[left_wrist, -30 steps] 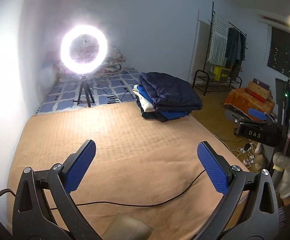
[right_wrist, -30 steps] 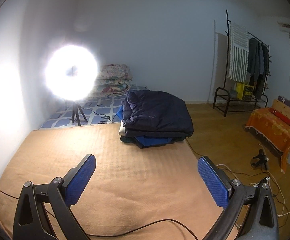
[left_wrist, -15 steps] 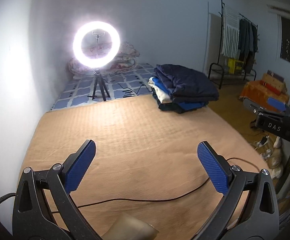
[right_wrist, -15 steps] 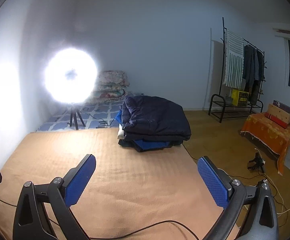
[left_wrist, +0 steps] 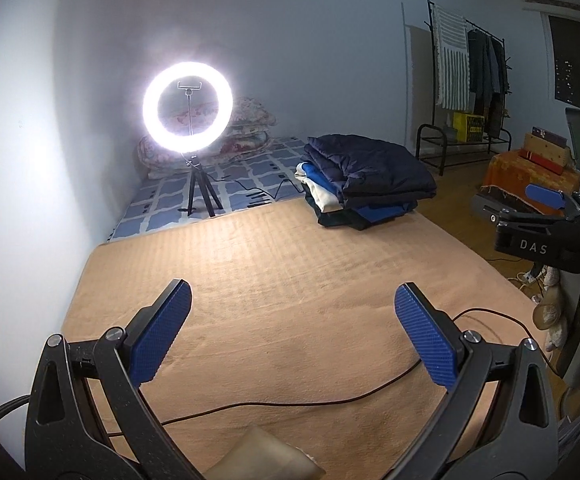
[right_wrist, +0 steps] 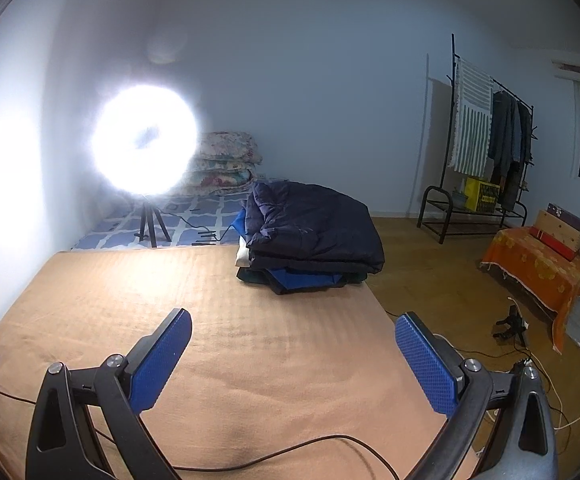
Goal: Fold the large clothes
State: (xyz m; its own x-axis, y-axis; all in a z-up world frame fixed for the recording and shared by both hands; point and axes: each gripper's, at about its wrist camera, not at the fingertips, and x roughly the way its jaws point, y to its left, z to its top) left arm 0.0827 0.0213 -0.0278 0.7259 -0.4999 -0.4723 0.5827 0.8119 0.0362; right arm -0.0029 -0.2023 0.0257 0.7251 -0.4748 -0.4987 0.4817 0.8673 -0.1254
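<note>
A pile of folded clothes, dark navy on top with blue and white layers under it, lies at the far right corner of the tan blanket. It also shows in the right wrist view. My left gripper is open and empty, held above the near part of the blanket. My right gripper is open and empty too, well short of the pile. The right gripper's body shows at the right edge of the left wrist view.
A lit ring light on a tripod stands behind the blanket on a blue patterned mat. A black cable crosses the near blanket. A clothes rack and an orange-covered box stand on the wooden floor at right.
Both grippers have lifted and tilted slightly, so the pile and ring light sit a little differently in view. Both stay open and empty.
</note>
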